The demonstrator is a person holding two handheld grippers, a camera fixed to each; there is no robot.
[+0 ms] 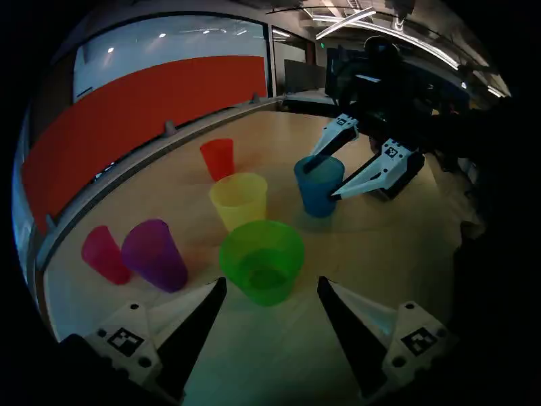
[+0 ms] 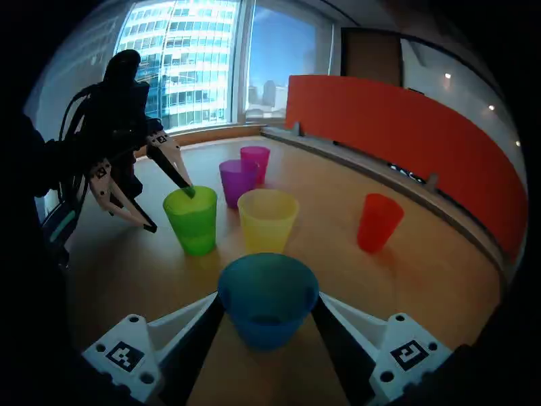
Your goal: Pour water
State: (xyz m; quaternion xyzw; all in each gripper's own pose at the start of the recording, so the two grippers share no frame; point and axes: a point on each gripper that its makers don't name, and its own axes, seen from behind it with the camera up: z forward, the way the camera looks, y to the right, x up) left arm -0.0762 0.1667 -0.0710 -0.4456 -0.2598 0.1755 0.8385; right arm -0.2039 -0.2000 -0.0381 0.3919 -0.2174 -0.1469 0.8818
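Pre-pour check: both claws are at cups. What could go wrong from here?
1. The right claw flanks the blue cup, but a firm grip isn't evident; the tapered cup might slip when lifted.
2. The yellow cup stands close behind the green cup; the open left claw, if it pushes in, may shove green into yellow and tip one.

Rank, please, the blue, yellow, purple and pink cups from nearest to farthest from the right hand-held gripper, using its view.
1. Blue cup, inside the right hand-held gripper.
2. Yellow cup, just beyond, centre.
3. Purple cup, behind, slightly left.
4. Pink cup, farthest back.
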